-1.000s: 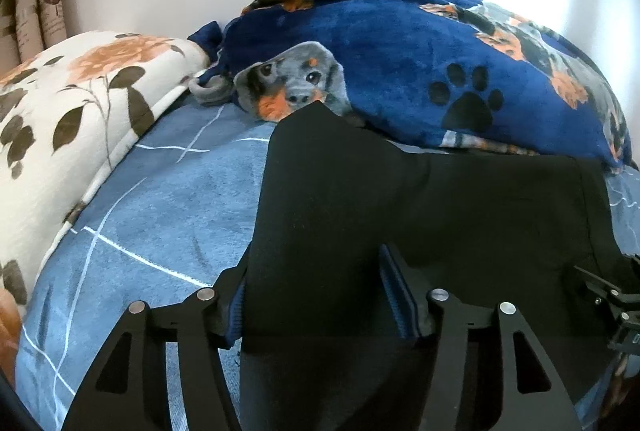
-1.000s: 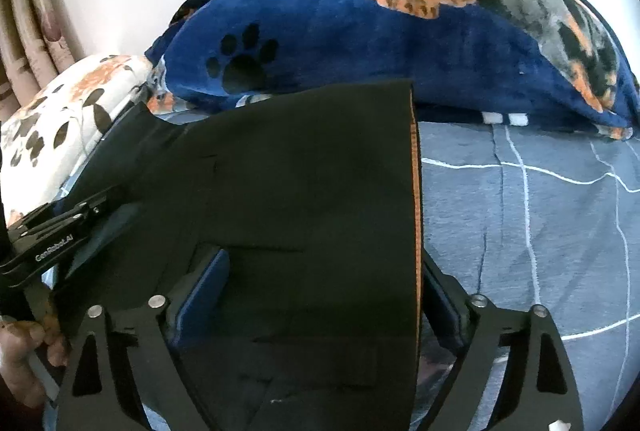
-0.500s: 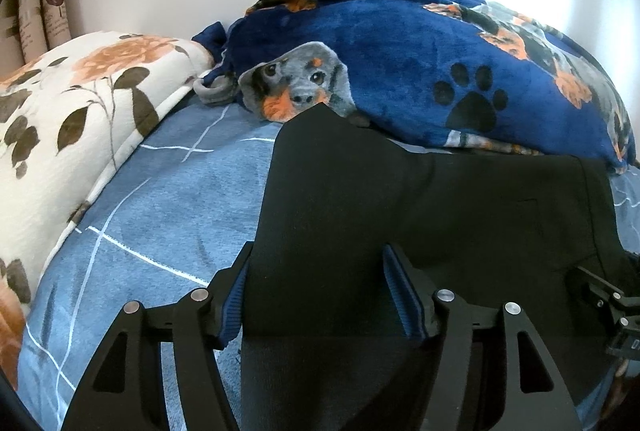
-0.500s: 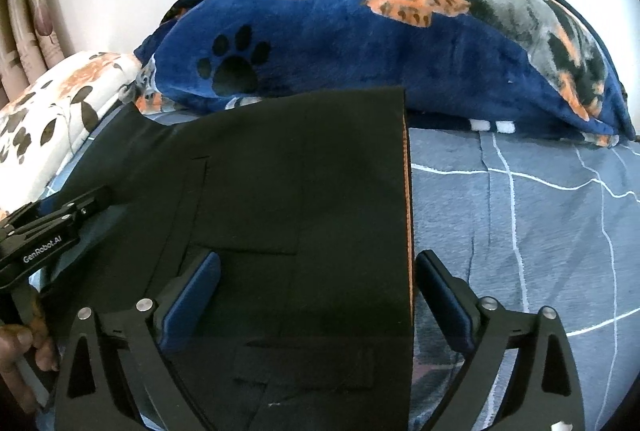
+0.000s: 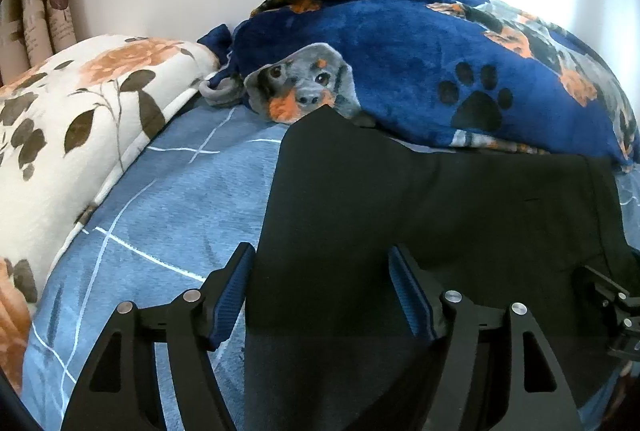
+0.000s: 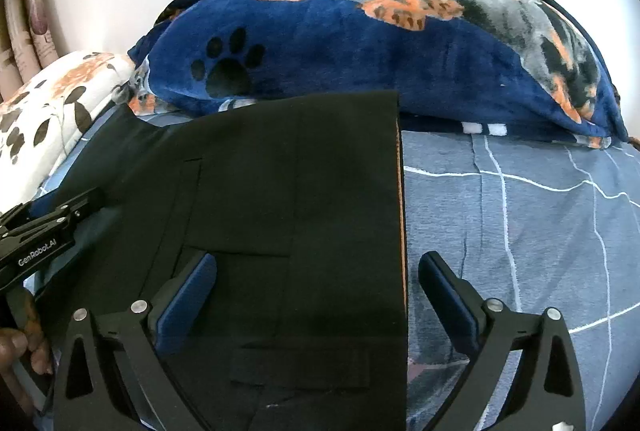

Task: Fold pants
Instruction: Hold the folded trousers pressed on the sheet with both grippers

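On the bed (image 5: 168, 199), over a blue sheet with thin white lines, the black pants (image 5: 400, 215) lie spread flat in front of me, folded into a broad dark panel. Toward twelve o'clock their far edge runs up against a navy blanket (image 5: 400, 71) printed with a dog's face and a black paw. At about ten o'clock in my left view sits a white pillow (image 5: 80, 119) with orange flowers and dark leaves.

My left hand-held gripper (image 5: 322, 289) straddles the near left part of the pants; its jaws are opening, the blue pads (image 5: 230, 301) stand off to either side, and the cloth lies loose between them, not pinched. At four o'clock in that view the black frame of my other tool shows at the picture's edge.

My right hand-held gripper (image 6: 316, 295) is spread about as wide as it goes and its jaws are opening; the pants' right edge, with a thin orange line (image 6: 401, 215) along it, lies between the fingers, and nothing is gripped. From the right wrist, my left tool comes in at nine o'clock, with my fingers (image 6: 24, 351) on its handle at eight o'clock.
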Demonstrator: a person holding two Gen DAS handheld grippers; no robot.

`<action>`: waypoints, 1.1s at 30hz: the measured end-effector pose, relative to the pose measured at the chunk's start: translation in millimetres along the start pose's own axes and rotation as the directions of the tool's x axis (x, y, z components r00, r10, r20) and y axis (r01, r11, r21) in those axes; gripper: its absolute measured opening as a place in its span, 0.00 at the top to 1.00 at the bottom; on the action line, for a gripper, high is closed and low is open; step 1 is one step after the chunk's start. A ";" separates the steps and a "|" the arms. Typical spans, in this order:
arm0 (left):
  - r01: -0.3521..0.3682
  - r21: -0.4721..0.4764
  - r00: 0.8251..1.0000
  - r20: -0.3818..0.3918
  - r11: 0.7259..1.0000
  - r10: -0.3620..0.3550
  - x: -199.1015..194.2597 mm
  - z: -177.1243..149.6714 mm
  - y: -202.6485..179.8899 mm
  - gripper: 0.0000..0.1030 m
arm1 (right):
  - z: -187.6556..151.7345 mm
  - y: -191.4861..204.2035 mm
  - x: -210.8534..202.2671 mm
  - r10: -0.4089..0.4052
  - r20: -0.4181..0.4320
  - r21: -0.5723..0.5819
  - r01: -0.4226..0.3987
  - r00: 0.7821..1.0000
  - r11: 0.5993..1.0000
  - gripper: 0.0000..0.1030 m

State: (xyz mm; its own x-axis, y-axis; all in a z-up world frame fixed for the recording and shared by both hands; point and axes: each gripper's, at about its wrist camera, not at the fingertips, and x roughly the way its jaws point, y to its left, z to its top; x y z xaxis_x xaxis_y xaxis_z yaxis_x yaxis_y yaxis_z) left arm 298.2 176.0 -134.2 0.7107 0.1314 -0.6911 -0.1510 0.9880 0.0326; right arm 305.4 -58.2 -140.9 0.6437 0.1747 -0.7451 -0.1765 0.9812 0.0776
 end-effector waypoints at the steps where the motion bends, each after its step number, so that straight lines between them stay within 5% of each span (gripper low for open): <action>1: -0.003 0.000 1.000 0.000 1.000 0.003 0.0 -0.1 -0.1 0.31 | 0.0 -0.1 -0.2 -0.002 0.000 0.000 0.002 1.000 1.000 0.03; 33: -0.037 0.006 0.999 0.004 0.999 0.037 -2.0 -0.3 -0.5 0.24 | 2.0 1.4 0.6 -0.032 0.006 -0.003 0.032 0.999 0.999 0.01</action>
State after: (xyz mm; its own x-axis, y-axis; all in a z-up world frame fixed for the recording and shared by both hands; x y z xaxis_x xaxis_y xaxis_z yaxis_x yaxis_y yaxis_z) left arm 296.7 175.2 -133.0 0.7072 0.1683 -0.6867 -0.1732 0.9829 0.0625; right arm 307.0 -56.6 -139.9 0.6534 0.1441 -0.7432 -0.1581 0.9860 0.0522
